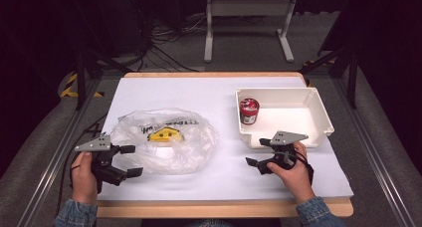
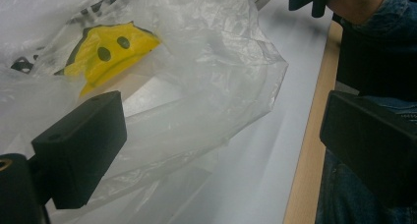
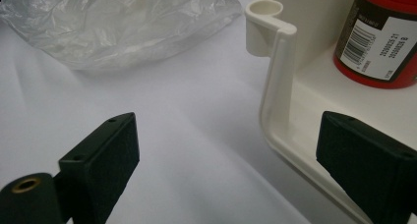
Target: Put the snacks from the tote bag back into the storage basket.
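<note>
From the high view, the left tool (image 1: 130, 161) gapes wide beside the plastic bag (image 1: 169, 137) on the table (image 1: 224, 207); the right tool (image 1: 260, 154), also wide, sits just before the white tray (image 1: 318, 112) holding a red jar (image 1: 249, 111). Left gripper view: the bag (image 2: 196, 62) shows a yellow item (image 2: 110, 49) inside. Right gripper view: the jaws straddle the tray's corner (image 3: 275, 86).

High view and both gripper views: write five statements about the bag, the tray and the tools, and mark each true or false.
1. The red jar stands upright inside the white tray. True.
2. A yellow item lies inside the clear plastic bag. True.
3. The left tool is clamped on the bag. False: its jaws stand open at the bag's near edge, not pressing it.
4. The right tool holds the jar. False: its jaws are open and empty, at the tray's near left corner.
5. The tray sits left of the bag. False: it sits to the bag's right.
</note>
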Available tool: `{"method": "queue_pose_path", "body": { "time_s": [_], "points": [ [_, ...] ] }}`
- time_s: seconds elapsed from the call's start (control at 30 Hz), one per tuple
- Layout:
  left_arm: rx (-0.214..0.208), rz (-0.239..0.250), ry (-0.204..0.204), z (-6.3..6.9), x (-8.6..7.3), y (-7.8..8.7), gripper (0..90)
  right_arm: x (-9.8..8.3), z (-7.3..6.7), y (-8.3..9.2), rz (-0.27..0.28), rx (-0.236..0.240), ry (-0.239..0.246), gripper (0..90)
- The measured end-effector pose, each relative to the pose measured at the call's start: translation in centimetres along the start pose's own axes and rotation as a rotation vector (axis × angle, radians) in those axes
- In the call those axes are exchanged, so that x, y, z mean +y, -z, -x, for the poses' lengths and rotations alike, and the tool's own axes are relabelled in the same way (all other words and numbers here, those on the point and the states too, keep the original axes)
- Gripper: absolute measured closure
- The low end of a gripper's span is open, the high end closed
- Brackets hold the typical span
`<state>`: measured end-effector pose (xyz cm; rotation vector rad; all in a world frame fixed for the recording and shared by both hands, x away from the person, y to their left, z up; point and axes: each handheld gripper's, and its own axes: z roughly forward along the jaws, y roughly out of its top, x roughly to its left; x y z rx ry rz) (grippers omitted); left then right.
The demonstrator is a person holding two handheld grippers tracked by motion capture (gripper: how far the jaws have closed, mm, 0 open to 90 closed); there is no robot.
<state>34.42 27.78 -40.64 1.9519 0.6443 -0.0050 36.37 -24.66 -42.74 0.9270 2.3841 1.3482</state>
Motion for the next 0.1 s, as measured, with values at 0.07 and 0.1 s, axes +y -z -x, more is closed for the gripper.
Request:
{"method": "queue_pose_path", "body": {
  "time_s": [0.07,0.1],
  "points": [
    [0.027,0.032,0.006,0.42,-0.21,-0.14,3.4,-0.13,0.07,-0.04,-0.01,0.002,-0.009,9.3],
    [0.034,0.037,0.003,0.53,-0.28,-0.24,2.7,-0.23,0.07,-0.05,-0.013,0.001,-0.01,9.3]
  ]
}}
